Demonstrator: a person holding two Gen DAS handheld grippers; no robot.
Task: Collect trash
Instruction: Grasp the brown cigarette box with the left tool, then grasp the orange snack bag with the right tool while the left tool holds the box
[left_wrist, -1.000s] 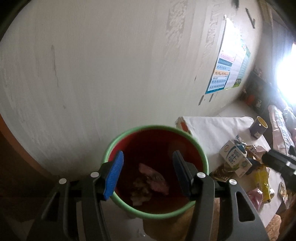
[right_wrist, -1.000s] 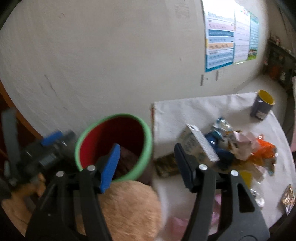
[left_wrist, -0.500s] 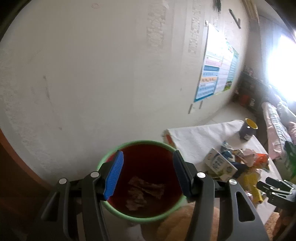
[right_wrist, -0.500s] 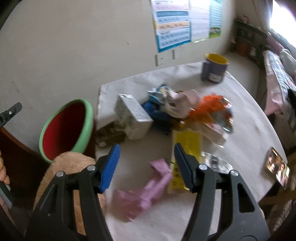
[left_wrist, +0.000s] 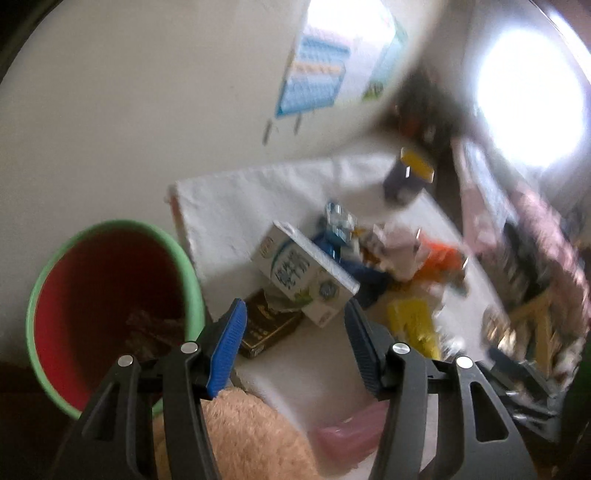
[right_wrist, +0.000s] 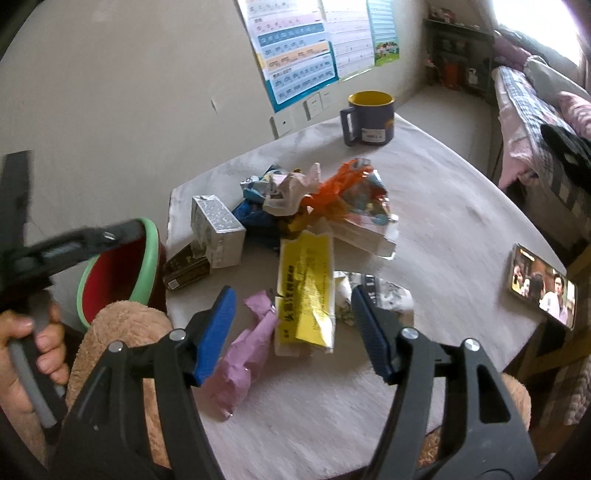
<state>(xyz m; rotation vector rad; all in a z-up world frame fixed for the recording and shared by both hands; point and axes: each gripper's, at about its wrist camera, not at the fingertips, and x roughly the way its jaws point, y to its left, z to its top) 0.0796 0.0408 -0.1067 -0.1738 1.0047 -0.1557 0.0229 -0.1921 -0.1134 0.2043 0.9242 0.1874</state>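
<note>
A red bin with a green rim (left_wrist: 110, 295) stands beside the table's left edge, with some trash inside; it also shows in the right wrist view (right_wrist: 118, 277). A trash pile lies on the white tablecloth (right_wrist: 424, 206): a milk carton (left_wrist: 303, 273) (right_wrist: 218, 229), a dark flat box (left_wrist: 266, 328), a yellow wrapper (right_wrist: 306, 291), a pink wrapper (right_wrist: 243, 350), orange and crumpled wrappers (right_wrist: 343, 195). My left gripper (left_wrist: 293, 347) is open and empty, above the table edge near the carton. My right gripper (right_wrist: 295, 332) is open and empty, over the yellow and pink wrappers.
A dark mug with a yellow inside (right_wrist: 369, 118) stands at the table's far side. A phone with a lit screen (right_wrist: 541, 286) lies near the right edge. A tan plush cushion (right_wrist: 118, 339) sits at the near left. A wall with posters (right_wrist: 295, 55) is behind.
My left gripper has swung right, from over the bin toward the table and the carton. My right gripper has moved closer to the yellow and pink wrappers. Both stay open.
</note>
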